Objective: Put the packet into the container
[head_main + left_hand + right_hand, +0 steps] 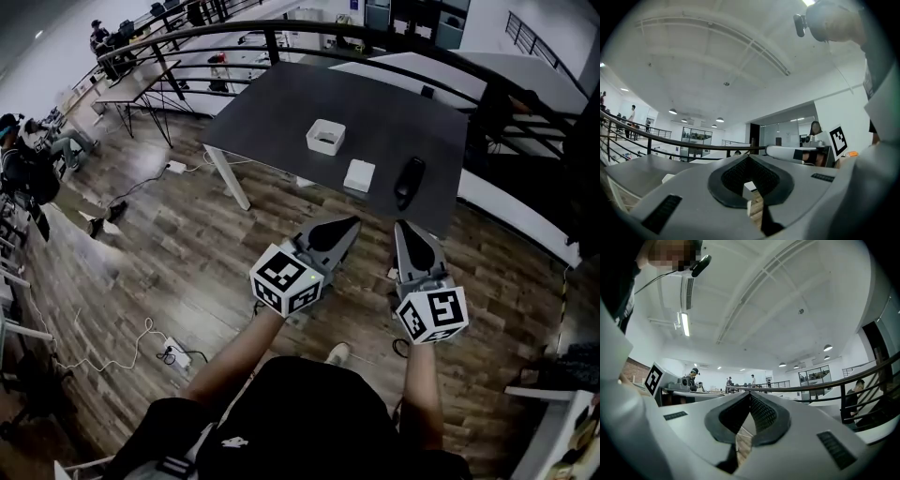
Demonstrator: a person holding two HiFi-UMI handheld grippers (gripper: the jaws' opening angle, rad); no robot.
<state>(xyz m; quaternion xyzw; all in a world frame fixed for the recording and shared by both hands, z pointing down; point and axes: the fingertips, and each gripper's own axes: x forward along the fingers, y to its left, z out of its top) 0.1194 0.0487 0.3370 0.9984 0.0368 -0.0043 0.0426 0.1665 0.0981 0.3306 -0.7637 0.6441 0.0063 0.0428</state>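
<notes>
Packet (359, 175) lies flat on the dark worktop (272, 112), close to the front edge, with nothing touching it. It is a small white square. The container (325, 137), an open white box, sits a little further back and to the left, near the packet but apart from it. Just right of the packet rests a black object (409, 181) that I can't identify from here. I hold both tools short of the worktop, over the wooden floor (187, 262), side by side and pointing level toward the front edge. The left tool (353, 222) aims roughly at the packet, and the right tool (400, 226) lines up with the black object. In the left gripper view the left tool (749, 158) has its tips pressed together with nothing between the pads, only worktop and floor showing through the gap behind them. The right gripper view shows the same for the right tool (750, 395): closed tip to tip and empty. A dark railing (375, 39) curves behind the worktop.
</notes>
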